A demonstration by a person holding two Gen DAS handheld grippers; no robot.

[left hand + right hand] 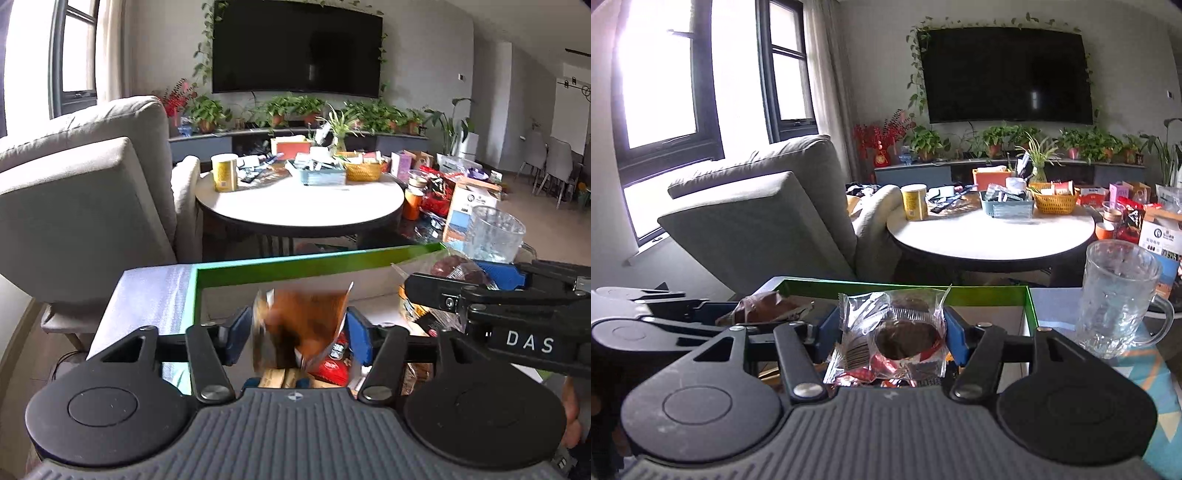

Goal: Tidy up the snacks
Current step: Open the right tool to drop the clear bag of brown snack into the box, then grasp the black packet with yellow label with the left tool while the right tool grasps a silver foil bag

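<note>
My left gripper (pixel 299 328) is shut on an orange-brown snack packet (pixel 306 321), held over a green-rimmed box (pixel 295 264). Red and tan snack packs (pixel 328 365) lie in the box beneath it. My right gripper (pixel 890 332) is shut on a clear-wrapped chocolate cake (pixel 905 332) over the same box (pixel 960 290). The right gripper shows in the left wrist view (pixel 465 273) at the right with the cake (pixel 454 267). The left gripper shows in the right wrist view (pixel 731 314) at the left with its brown packet (pixel 764 310).
A glass mug (pixel 1115 299) stands right of the box on a patterned cloth. A round white table (pixel 299 203) with a yellow can, baskets and boxes lies beyond. A grey armchair (pixel 81 192) stands at the left. More snack bags and cartons (pixel 443 192) sit at the right.
</note>
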